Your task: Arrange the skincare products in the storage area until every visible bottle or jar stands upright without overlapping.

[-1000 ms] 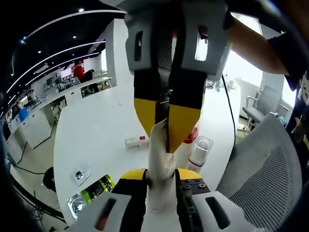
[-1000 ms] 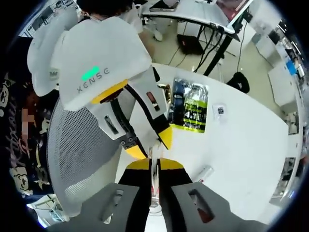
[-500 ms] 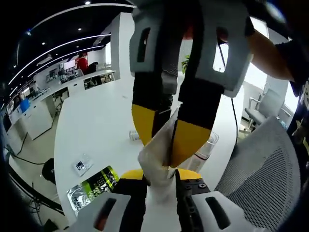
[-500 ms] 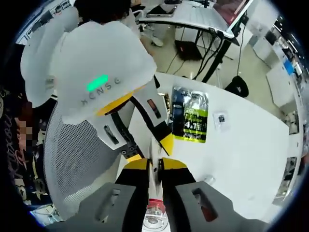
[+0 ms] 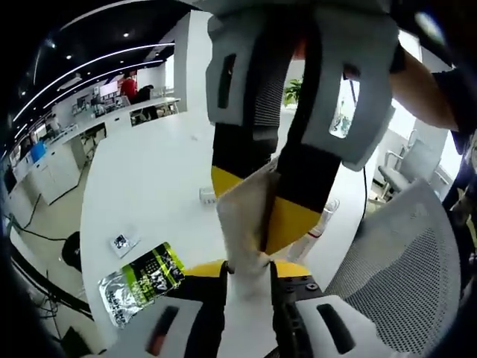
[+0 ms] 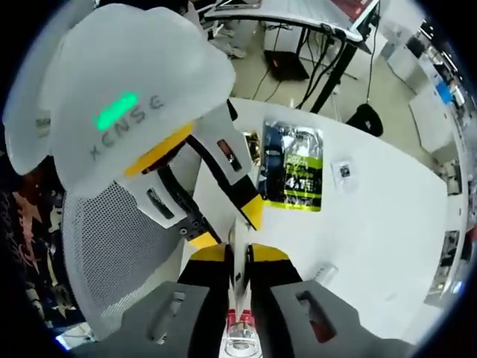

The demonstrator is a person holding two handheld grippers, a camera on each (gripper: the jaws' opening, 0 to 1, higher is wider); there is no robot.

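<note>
Held aloft above the white table (image 5: 141, 201), a white squeeze tube (image 5: 246, 224), pinched at both ends. In the left gripper view, left gripper (image 5: 247, 270) closed on the tube's lower end at bottom centre; right gripper (image 5: 257, 216) reaching down from the top of the frame, its yellow-tipped jaws closed on the tube's flat crimped end at centre. In the right gripper view, the same white squeeze tube (image 6: 238, 257) seen edge-on as a thin strip between the right gripper (image 6: 238, 262) jaws at bottom centre, with the left gripper (image 6: 231, 216) meeting it from upper left.

Long axis of the tube running from one gripper straight to the other, both equally near, neither free. Probably mid-transfer or reorienting before standing it on the table.

Clear-capped bottle (image 5: 317, 224) with a red band standing right of centre behind the jaws; small box (image 5: 206, 195) just left of the tube. Green-and-silver pouch (image 5: 141, 280) lying flat at lower left; same pouch (image 6: 294, 175) at upper centre of the right gripper view. Mesh chair back (image 5: 395, 276) at lower right.
</note>
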